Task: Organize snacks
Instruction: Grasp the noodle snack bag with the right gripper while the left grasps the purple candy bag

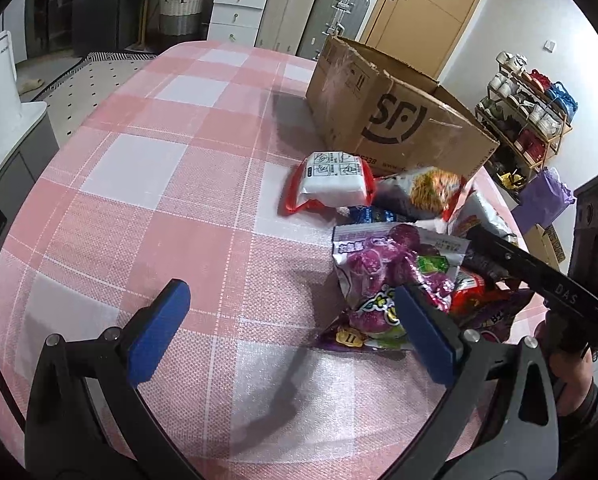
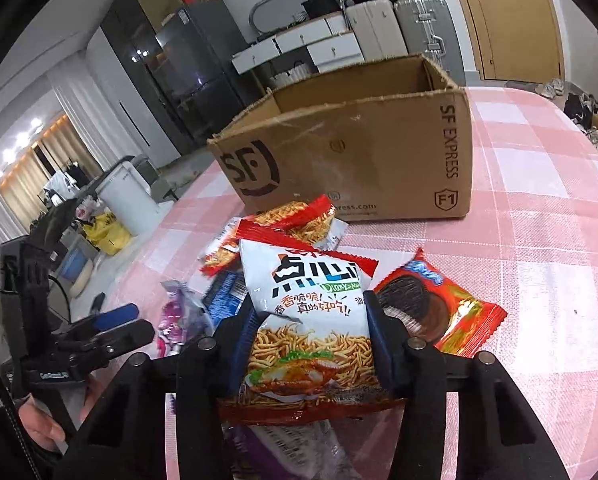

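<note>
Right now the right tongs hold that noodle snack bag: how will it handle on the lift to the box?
Noodle snack bag looks puffy, so probably light but squashy; its contents may crush. Its glossy film could slip between the right tongs. The bottom edge hangs loose below the pads, so expect flopping on the way to the cardboard box.

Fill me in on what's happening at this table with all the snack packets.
A person is sorting snacks with a handheld gripper in each hand. The right gripper is closed on a white-and-red noodle snack bag, beside a red cookie packet. The left gripper is open and holds nothing, hovering over the pink checked tablecloth beside the snack pile, near a purple grape candy bag. An open SF Express cardboard box stands just behind the pile; what is inside cannot be seen.
</note>
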Demonstrator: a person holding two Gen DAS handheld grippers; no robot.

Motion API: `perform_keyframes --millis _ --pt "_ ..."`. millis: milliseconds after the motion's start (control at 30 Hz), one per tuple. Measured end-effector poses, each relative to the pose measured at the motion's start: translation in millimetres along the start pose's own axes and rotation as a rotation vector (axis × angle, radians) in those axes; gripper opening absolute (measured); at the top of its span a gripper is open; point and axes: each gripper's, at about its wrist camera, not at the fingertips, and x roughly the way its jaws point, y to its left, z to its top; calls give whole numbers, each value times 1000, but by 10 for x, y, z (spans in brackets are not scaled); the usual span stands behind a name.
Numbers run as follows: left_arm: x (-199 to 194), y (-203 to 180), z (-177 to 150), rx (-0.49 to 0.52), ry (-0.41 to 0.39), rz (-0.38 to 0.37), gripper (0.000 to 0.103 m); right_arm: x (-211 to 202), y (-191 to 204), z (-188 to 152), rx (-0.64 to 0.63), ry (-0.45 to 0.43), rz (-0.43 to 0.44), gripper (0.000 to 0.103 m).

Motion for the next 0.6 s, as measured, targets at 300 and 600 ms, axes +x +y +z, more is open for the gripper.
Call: perform_keyframes --millis 300,600 --pt "-2 -189 39 19 29 -61 102 -390 -38 -30 13 -94 23 49" --pt "135 -328 97 10 68 -88 102 -683 -148 -148 29 -136 2 49"
